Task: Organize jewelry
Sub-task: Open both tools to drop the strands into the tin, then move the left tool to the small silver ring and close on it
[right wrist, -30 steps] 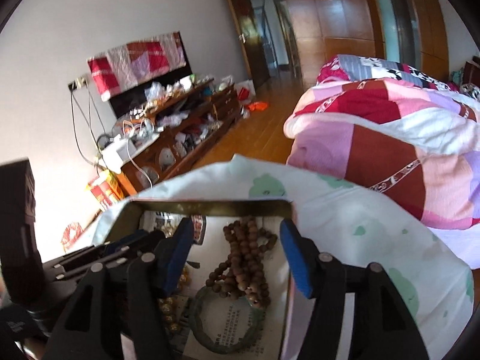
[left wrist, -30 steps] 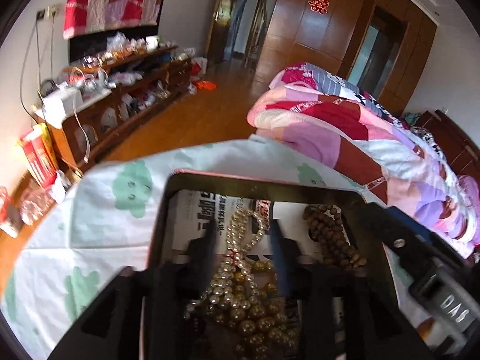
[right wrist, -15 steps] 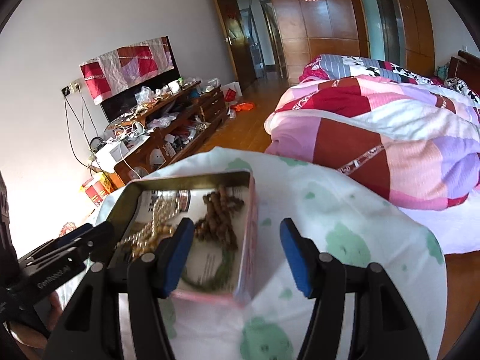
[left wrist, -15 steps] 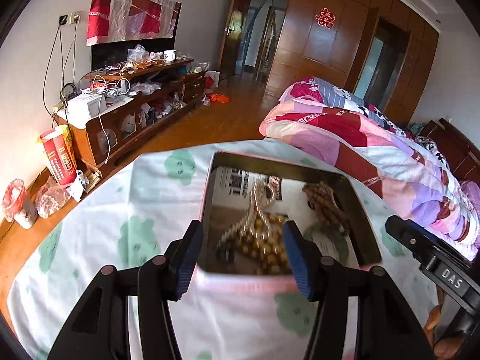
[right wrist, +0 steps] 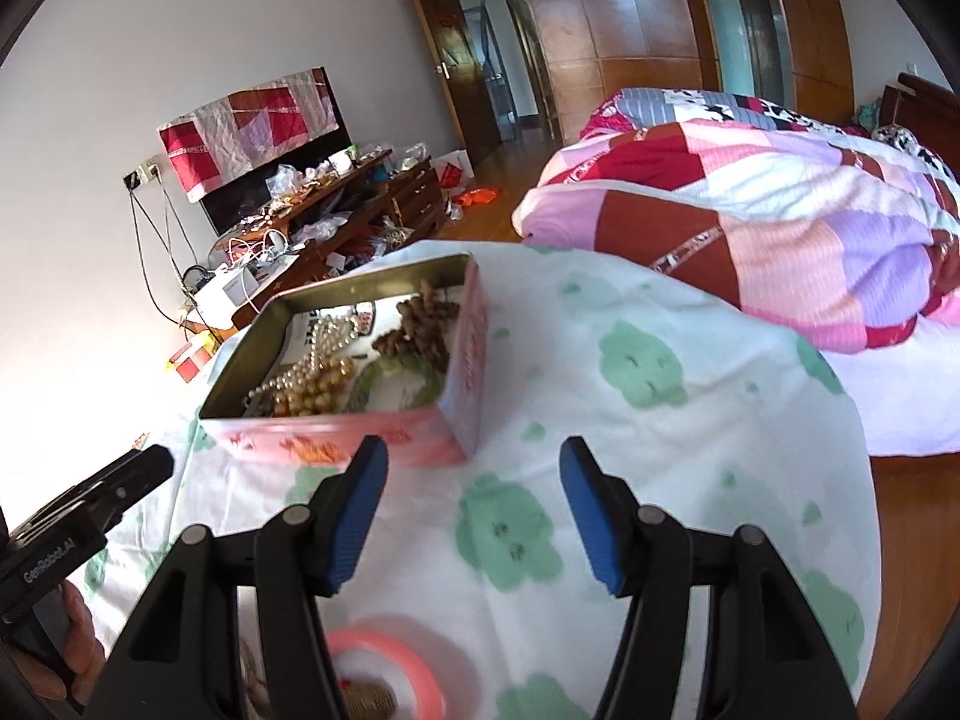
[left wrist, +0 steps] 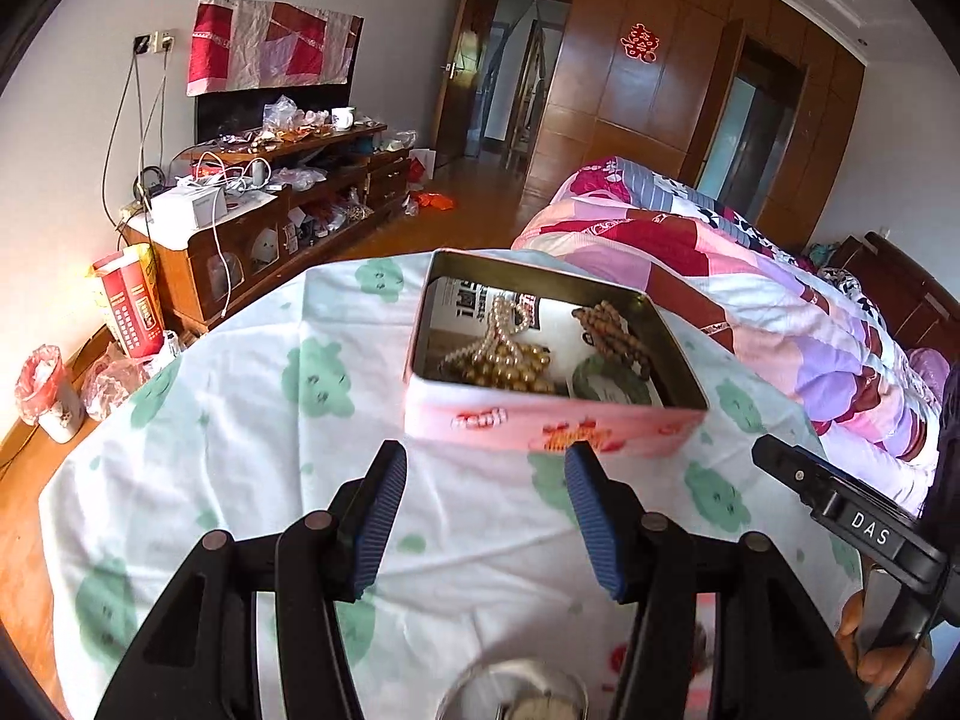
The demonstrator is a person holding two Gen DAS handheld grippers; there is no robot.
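While beads [left wrist: 510, 354], a bangle [left wrist: 606, 381] and brown beads [right wrist: 420, 330] already lie in the tin [left wrist: 552, 426], both grippers [left wrist: 486, 516] [right wrist: 471, 507] hover near with jaws wide and empty, and blurred pieces at the desk's [left wrist: 252, 438] near edge look left.

**Cloth-covered table with an open tin**

A table draped in a white cloth [left wrist: 252, 468] printed with pale green shapes. A pink rectangular tin [left wrist: 540, 426], lid off, sits directly on the cloth. At the near edge, a blurred pink-rimmed round object [right wrist: 390, 660] also lies on it.
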